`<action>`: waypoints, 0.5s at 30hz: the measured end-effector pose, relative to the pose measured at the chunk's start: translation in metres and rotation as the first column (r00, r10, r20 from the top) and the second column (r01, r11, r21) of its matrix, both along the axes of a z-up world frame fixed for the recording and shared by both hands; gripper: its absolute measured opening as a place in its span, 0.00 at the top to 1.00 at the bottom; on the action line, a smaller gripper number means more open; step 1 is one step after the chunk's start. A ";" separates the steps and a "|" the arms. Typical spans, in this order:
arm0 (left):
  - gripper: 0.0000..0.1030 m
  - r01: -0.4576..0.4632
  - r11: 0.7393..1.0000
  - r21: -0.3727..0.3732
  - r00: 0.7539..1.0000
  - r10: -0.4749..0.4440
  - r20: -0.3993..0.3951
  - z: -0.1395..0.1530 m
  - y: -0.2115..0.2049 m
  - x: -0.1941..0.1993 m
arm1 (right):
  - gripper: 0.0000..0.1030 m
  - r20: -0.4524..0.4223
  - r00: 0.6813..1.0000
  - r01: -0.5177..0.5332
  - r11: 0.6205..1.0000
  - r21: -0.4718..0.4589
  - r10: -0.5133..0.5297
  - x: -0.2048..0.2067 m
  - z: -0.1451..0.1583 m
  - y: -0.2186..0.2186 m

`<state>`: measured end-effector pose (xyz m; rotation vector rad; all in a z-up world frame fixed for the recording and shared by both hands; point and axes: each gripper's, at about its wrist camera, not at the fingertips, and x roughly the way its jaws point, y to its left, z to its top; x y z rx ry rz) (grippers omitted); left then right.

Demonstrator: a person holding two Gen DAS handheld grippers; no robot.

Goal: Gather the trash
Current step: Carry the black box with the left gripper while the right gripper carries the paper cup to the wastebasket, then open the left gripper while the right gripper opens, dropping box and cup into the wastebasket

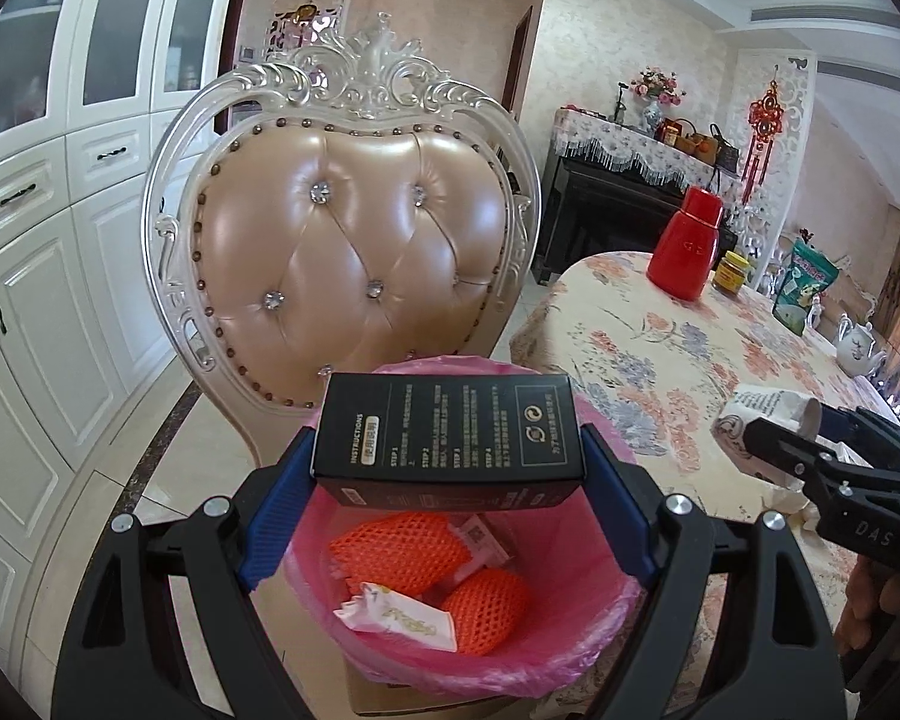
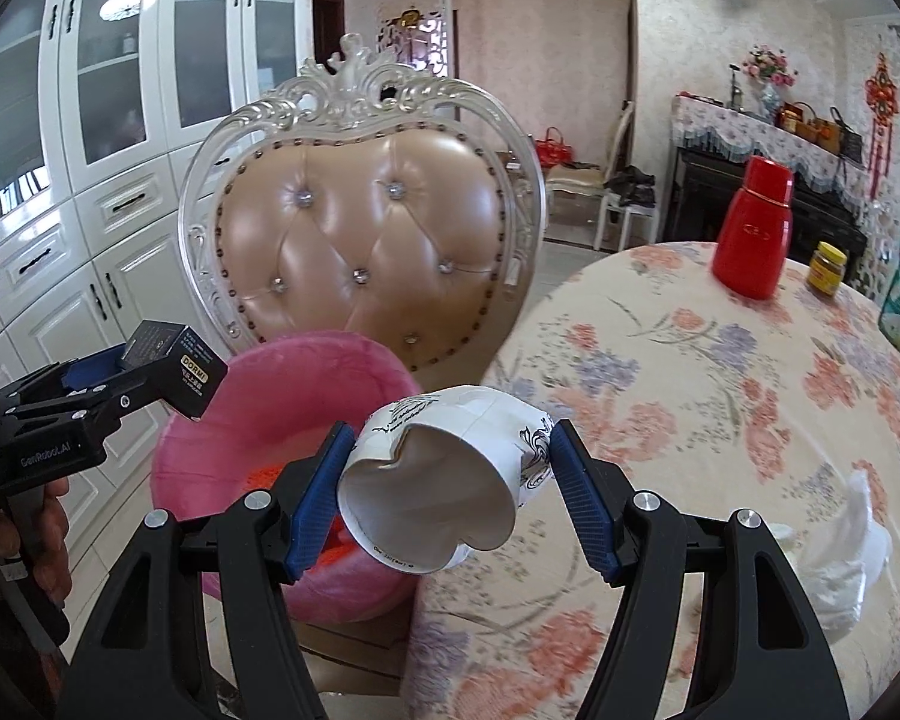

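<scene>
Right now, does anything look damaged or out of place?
The paper cup in the right gripper is crushed, its rim buckled inward. A crumpled white tissue lies on the floral tablecloth. The black box in the left gripper looks intact.

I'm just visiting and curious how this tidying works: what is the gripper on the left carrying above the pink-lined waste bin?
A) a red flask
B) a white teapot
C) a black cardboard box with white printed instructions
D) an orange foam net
C: the left gripper clamps the black cardboard box between its blue pads, right over the pink-lined waste bin.
</scene>
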<state>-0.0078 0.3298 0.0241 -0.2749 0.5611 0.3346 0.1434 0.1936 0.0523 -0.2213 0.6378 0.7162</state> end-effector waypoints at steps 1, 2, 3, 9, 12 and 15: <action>0.20 -0.002 1.000 0.001 1.000 0.002 0.000 0.000 0.001 -0.001 | 0.38 -0.002 1.000 -0.006 1.000 0.001 0.006 0.000 0.000 0.003; 0.20 -0.005 1.000 0.001 1.000 0.005 0.000 0.000 0.003 -0.003 | 0.38 -0.005 1.000 -0.014 1.000 0.003 0.014 0.000 -0.001 0.008; 0.20 -0.007 1.000 0.001 1.000 0.007 0.001 0.000 0.003 -0.004 | 0.38 -0.006 1.000 -0.019 1.000 0.004 0.019 0.000 -0.001 0.011; 0.20 -0.029 1.000 -0.003 1.000 0.029 0.001 0.001 0.013 -0.011 | 0.38 -0.023 0.998 -0.065 0.998 0.005 0.065 0.000 -0.007 0.033; 0.20 -0.032 0.999 -0.004 0.999 0.032 -0.001 0.000 0.016 -0.012 | 0.38 -0.038 0.996 -0.078 0.997 0.003 0.078 0.002 -0.011 0.042; 0.20 -0.032 0.999 -0.008 0.999 0.032 -0.001 0.000 0.018 -0.013 | 0.38 -0.050 0.995 -0.091 0.996 0.003 0.091 0.003 -0.015 0.049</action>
